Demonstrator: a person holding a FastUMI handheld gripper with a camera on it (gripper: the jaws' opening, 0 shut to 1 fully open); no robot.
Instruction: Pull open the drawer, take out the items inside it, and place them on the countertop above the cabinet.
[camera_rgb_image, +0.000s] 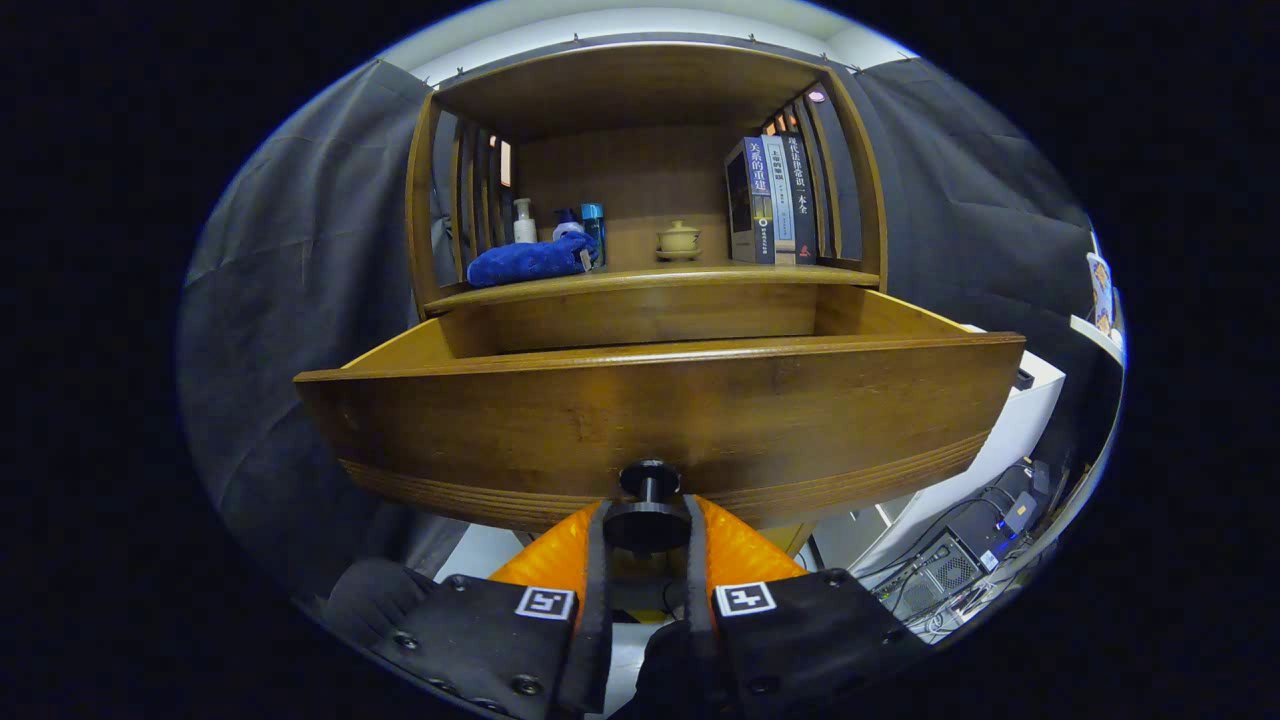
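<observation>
Gripper view: gripper (648, 520) clamps drawer (660, 420) knob (648, 500); drawer front hides contents (drawer pulled out).

Drawer (660, 420) pulled out of the cabinet, dark round knob (648, 505) clamped between both fingers of the gripper (647, 525). Above the drawer, on the countertop (650, 277): blue cloth (530, 260) toward the left with a white bottle (524, 222) behind it, lidded cup (679, 240) near the middle, upright books (772, 200) toward the right. Drawer's inside hidden behind its front panel.
</observation>
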